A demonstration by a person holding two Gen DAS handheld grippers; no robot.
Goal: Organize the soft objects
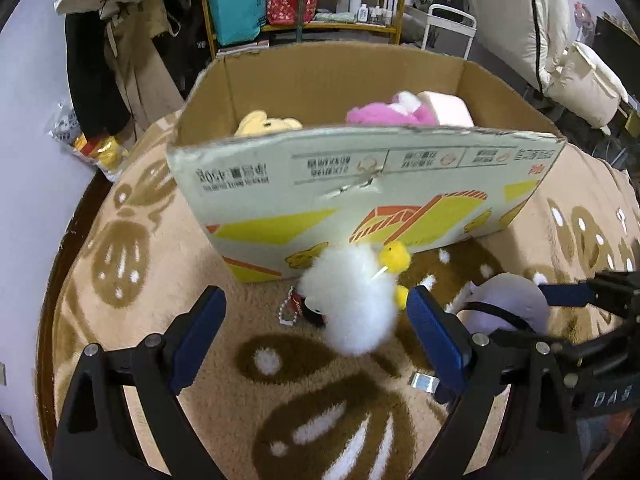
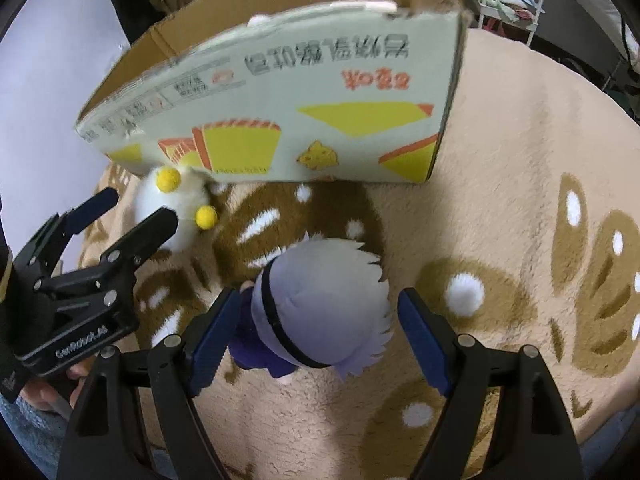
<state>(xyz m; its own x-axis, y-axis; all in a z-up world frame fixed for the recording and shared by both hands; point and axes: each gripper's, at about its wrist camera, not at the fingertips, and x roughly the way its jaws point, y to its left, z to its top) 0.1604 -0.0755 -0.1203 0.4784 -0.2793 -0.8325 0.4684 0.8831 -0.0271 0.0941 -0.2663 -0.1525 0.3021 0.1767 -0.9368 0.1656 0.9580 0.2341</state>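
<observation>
A white fluffy toy [image 1: 352, 300] with yellow pompoms lies on the patterned blanket in front of the cardboard box [image 1: 360, 184]. My left gripper [image 1: 320, 320] is open around it, and the toy sits nearer the right pad. A lavender-haired plush doll [image 2: 324, 304] in dark blue clothes lies between the pads of my right gripper [image 2: 316, 332], which stands open and points steeply down. In the right wrist view the left gripper [image 2: 138, 206] straddles the white toy [image 2: 176, 208]. Inside the box are a pink plush [image 1: 384, 114] and a yellow plush [image 1: 264, 122].
The beige-and-brown blanket [image 2: 500, 200] covers the surface and stretches bare to the right of the box [image 2: 280, 100]. A bead keychain [image 1: 286, 308] lies beside the white toy. A shelf [image 1: 304, 0], hanging coats and a plastic bag [image 1: 88, 148] stand behind.
</observation>
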